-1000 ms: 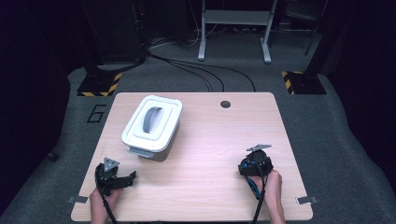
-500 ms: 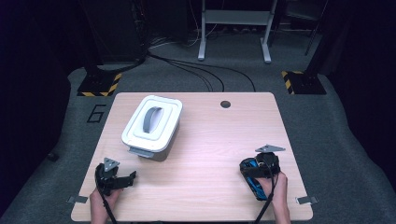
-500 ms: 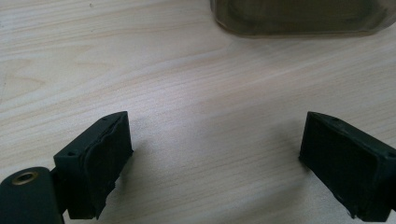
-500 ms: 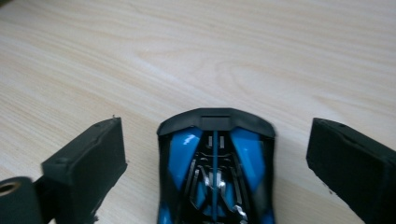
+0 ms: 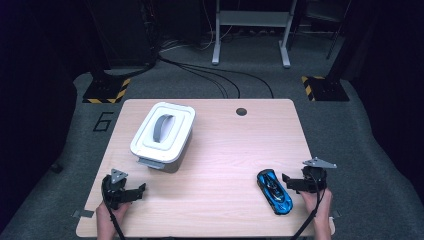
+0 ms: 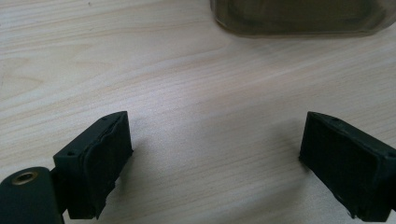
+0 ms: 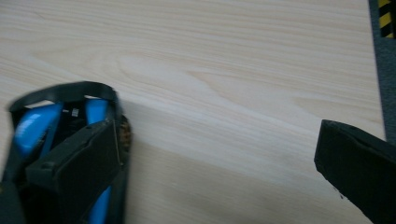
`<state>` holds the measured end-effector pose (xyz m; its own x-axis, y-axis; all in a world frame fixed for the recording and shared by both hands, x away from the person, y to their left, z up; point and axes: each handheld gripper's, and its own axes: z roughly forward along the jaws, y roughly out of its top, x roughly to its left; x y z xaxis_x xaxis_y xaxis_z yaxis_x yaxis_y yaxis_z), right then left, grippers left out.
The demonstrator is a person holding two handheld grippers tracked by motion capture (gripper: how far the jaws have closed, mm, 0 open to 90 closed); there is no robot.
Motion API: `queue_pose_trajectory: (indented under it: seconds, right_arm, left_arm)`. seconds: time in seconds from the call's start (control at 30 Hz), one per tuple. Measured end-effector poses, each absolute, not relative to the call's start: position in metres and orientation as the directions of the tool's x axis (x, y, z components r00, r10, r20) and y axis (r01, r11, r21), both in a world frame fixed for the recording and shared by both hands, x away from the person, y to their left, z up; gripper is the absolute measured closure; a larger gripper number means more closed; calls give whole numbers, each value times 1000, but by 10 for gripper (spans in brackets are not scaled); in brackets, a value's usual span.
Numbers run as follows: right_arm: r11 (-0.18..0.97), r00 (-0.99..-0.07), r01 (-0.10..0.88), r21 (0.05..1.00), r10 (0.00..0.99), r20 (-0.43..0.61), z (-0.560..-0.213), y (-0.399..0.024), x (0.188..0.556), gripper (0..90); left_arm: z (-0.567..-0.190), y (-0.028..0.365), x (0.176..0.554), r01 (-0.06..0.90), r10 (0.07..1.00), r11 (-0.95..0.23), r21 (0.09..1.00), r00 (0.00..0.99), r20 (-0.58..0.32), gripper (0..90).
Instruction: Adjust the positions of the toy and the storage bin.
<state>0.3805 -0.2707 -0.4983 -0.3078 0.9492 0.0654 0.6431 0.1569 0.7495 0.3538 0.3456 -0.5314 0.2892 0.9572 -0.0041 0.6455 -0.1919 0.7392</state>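
A blue and black toy car (image 5: 274, 191) lies on the wooden table (image 5: 225, 150) at the front right. My right gripper (image 5: 291, 183) sits just right of it, jaws pointing at the car; they have just been opening and stand wide, with only bare wood between them. In the right gripper view the car (image 7: 37, 121) lies beside and behind one jaw of the right gripper (image 7: 219, 168). My left gripper (image 5: 138, 192) rests at the front left, open. The left gripper (image 6: 215, 158) shows bare wood between its jaws.
A white lidded container (image 5: 162, 134) with a grey handle stands at the back left of the table; its wall (image 6: 299, 16) shows ahead of the left jaws. A cable hole (image 5: 241, 111) is near the far edge. Dark floor with cables surrounds the table.
The right gripper has let go of the blue car and slid to the right, away from it. The car stays on the table. The left gripper has not moved.
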Motion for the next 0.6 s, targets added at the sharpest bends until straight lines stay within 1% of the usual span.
queue_pose_trajectory:
  seconds: [0.23, 0.27, 0.3, 0.5, 0.6]
  right_arm:
    - [189, -296, 673, 715, 955, 27, -524, -283, 393, 0]
    - [176, -287, 678, 714, 957, 37, -526, -282, 394, 0]
    - [200, -295, 671, 714, 956, 10, -528, -283, 394, 0]
    - [205, -296, 669, 715, 955, 3, -529, -284, 394, 0]
    - [209, -301, 667, 715, 954, 1, -529, -285, 395, 0]
  left_arm:
    - [-532, 346, 355, 643, 955, -193, 741, 297, -8, 89]
    - [-532, 346, 355, 639, 954, -194, 744, 298, -7, 89]
    - [-532, 346, 355, 639, 954, -195, 744, 299, -7, 89]
    - [-531, 346, 355, 643, 953, -200, 739, 304, -6, 88]
    - [-531, 347, 356, 636, 943, -221, 739, 333, -4, 89]
